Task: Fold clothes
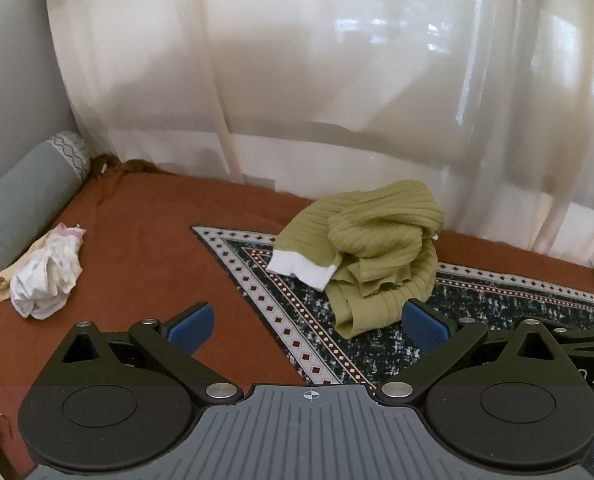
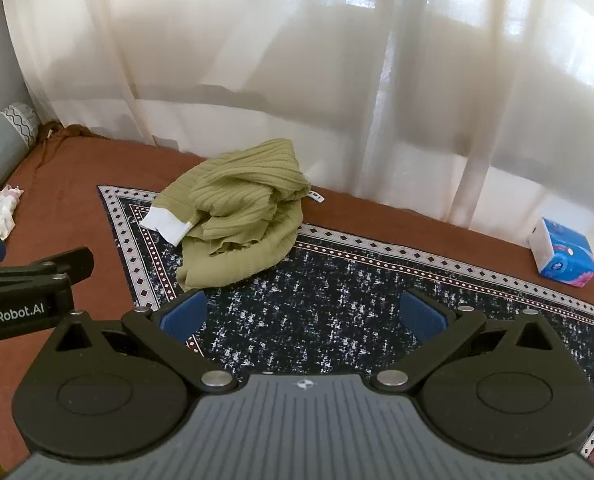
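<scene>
Both tongs, released, over patterned rug [image 2: 377,280]
We logged left tongs [image 1: 307,326] and right tongs [image 2: 303,316] spread wide, empty; crumpled green ribbed garment [image 1: 369,248] lay ahead.

2 garments [image 1: 373,248], 1 tissue pack [image 2: 562,252]

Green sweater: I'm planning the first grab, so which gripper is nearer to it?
Left. The left gripper has the green sweater just ahead, by its right finger; the right gripper sits farther right over the rug.
</scene>
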Demonstrator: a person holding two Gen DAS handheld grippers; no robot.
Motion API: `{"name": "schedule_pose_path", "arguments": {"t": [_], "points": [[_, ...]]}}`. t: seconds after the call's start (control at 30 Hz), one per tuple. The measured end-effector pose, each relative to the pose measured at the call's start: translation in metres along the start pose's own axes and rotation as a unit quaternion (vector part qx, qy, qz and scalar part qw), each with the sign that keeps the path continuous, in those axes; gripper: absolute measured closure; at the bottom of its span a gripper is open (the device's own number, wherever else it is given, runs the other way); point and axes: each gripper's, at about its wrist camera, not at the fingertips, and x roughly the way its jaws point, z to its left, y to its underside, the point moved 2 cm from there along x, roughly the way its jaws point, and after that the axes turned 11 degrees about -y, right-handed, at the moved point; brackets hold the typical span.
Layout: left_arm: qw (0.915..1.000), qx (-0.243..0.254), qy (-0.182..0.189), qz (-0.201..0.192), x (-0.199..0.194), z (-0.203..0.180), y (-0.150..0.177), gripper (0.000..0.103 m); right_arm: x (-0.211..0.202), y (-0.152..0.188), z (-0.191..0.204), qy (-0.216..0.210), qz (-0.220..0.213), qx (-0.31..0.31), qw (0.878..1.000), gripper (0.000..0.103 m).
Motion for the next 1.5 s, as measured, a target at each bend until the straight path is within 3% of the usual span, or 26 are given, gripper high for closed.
{"name": "schedule_pose_path", "arguments": {"t": [1.5], "points": [[1.0,0.005,0.002,0.001,0.0022,-0.0043,0.0,0.0,0.0022,-0.0027,-0.0019,-0.001,0.012,-0.001,1.0,0.0]]}}
